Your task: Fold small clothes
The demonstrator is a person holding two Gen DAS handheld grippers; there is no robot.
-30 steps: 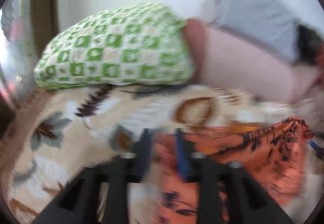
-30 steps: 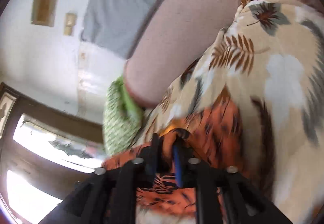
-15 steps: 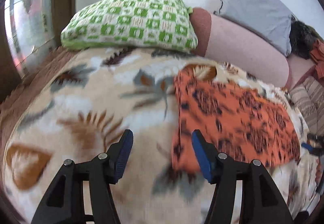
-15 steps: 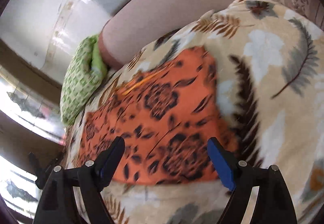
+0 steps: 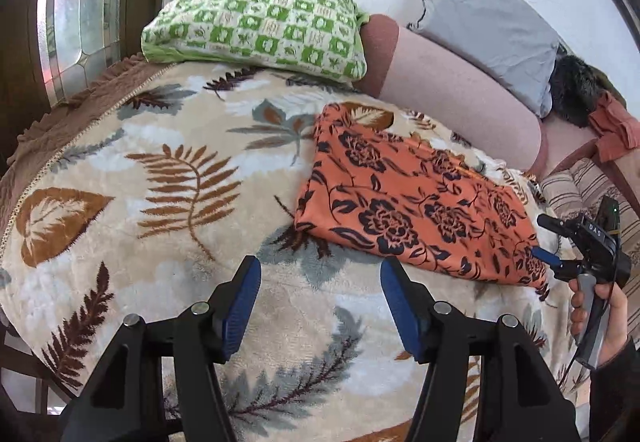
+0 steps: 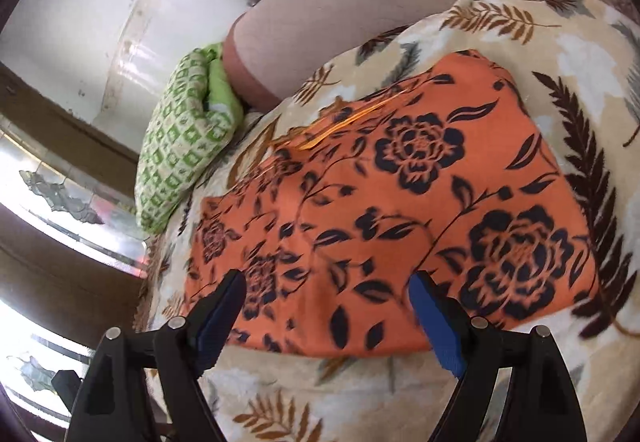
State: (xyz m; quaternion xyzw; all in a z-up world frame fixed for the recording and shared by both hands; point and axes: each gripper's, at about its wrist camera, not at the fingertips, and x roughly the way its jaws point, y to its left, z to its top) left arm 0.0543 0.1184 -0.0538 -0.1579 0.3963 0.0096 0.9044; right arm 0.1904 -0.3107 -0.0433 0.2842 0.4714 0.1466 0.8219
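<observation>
An orange garment with a black flower print (image 5: 404,198) lies folded flat on the leaf-patterned blanket (image 5: 160,170). It also fills the middle of the right wrist view (image 6: 392,210). My left gripper (image 5: 320,274) is open and empty, hovering over the blanket just short of the garment's near left corner. My right gripper (image 6: 326,290) is open and empty, just above the garment's near edge. The right gripper also shows in the left wrist view (image 5: 548,242), at the garment's right end.
A green checked pillow (image 5: 260,26) lies at the blanket's far left. A pink bolster (image 5: 452,90) and a grey pillow (image 5: 488,30) lie along the wall behind the garment. A window (image 5: 76,10) is on the left. Striped fabric (image 5: 588,186) lies far right.
Both grippers were shut on the orange garment a second ago. They let go, opened wide and drew back; the garment now lies flat on the blanket.
</observation>
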